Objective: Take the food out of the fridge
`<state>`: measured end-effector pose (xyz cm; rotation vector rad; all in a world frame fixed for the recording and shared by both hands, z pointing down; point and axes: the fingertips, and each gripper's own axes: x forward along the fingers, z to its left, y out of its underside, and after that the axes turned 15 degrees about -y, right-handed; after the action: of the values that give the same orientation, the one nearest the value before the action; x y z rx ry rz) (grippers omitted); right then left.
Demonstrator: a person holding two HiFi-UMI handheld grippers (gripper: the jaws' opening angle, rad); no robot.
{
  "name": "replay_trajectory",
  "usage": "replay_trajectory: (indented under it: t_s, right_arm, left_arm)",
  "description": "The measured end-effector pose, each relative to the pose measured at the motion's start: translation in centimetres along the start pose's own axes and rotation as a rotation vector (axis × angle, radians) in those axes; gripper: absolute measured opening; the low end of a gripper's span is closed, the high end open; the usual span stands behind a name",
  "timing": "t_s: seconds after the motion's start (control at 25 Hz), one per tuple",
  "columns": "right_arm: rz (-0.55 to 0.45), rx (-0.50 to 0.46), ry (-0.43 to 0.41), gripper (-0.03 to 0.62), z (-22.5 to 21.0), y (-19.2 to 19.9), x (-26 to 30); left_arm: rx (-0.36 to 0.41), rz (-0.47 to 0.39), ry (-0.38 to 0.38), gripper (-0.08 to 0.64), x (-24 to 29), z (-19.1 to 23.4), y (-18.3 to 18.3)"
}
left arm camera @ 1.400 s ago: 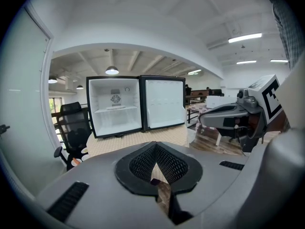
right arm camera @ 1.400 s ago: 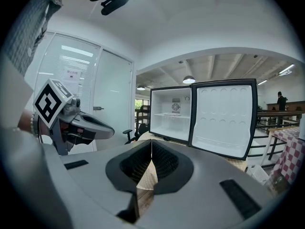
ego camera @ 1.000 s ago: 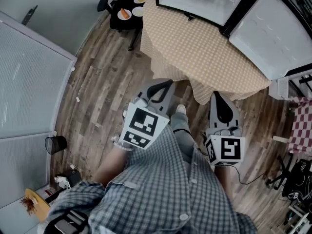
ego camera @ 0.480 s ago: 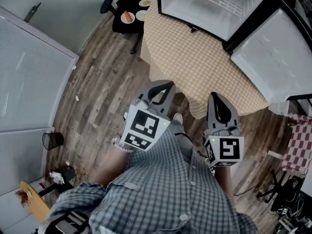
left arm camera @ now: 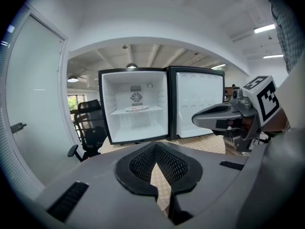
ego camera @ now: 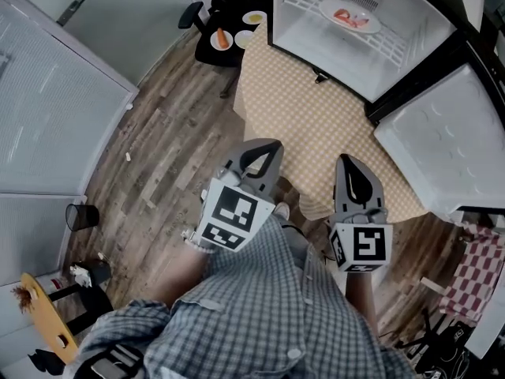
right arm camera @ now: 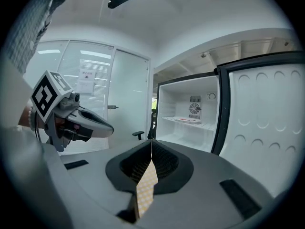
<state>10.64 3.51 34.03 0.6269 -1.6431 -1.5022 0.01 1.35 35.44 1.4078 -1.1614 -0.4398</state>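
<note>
A small white fridge [ego camera: 316, 34] stands open on a table with a tan checked cloth [ego camera: 316, 109]. On its wire shelf lies a white plate of reddish food [ego camera: 349, 14], also visible as the plate [left arm camera: 137, 109] and the plate [right arm camera: 189, 120] in the two gripper views. My left gripper [ego camera: 272, 143] and right gripper [ego camera: 345, 160] are side by side at the table's near edge, pointing at the fridge. Both are shut with nothing between the jaws and are far short of the plate. Each gripper view shows the other tool: right gripper [left arm camera: 198, 119], left gripper [right arm camera: 110, 127].
The fridge door [ego camera: 438, 144] is swung open to the right. A black office chair [ego camera: 207, 50] left of the table carries small plates [ego camera: 223, 38]. Glass partitions line the left side, with a black bin [ego camera: 79, 215] on the wooden floor. A red checked cloth [ego camera: 473, 267] hangs at right.
Both grippers and the head view have moved forward toward the table. The fridge interior and the plate of food have come into fuller view. Both pairs of jaws stay shut.
</note>
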Motion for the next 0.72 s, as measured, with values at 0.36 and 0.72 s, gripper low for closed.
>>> replay_trajectory:
  t_s: [0.36,0.72]
  right_arm:
    - [-0.004,-0.035,-0.045,0.011,-3.9,-1.1,2.2]
    - [-0.019,-0.064,-0.052,0.011,-6.6,-2.7,3.4]
  left_arm:
    - [-0.006,-0.008,-0.059,0.006,3.4,0.6,-2.0]
    - [-0.015,-0.008,-0.095,0.006,5.6,1.7,-3.6]
